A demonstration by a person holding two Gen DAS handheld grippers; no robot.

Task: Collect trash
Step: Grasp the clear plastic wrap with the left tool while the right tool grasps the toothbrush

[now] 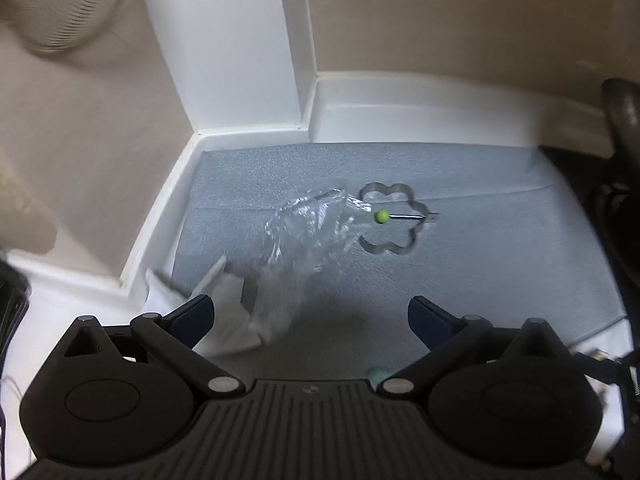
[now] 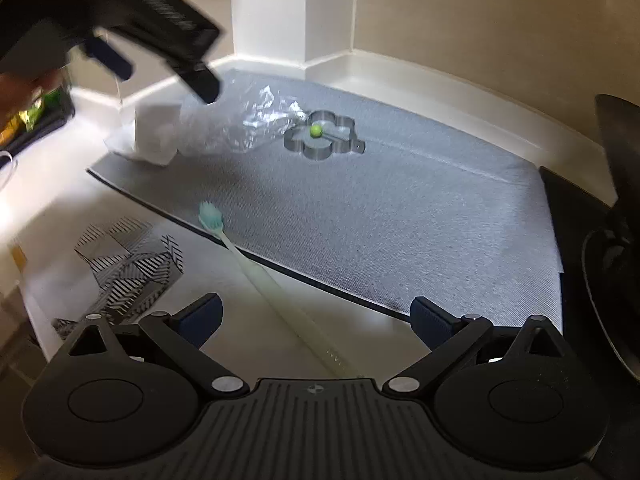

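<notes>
A crumpled clear plastic wrapper [image 1: 308, 232] lies on the grey mat [image 1: 480, 248], with a crumpled white tissue [image 1: 224, 316] at the mat's near left corner. My left gripper [image 1: 310, 316] is open, hovering just above and short of them, its left finger over the tissue. In the right wrist view the wrapper [image 2: 236, 128] and tissue [image 2: 152, 136] lie at the mat's far left, under the left gripper [image 2: 160, 76]. My right gripper [image 2: 316, 320] is open and empty above a toothbrush [image 2: 256, 268].
A flower-shaped metal ring with a green-knobbed handle [image 1: 390, 220] lies on the mat beside the wrapper. A black-and-white patterned box [image 2: 132, 268] stands left of the toothbrush. White wall edges border the mat at the back. A dark pan [image 2: 616, 240] sits at right.
</notes>
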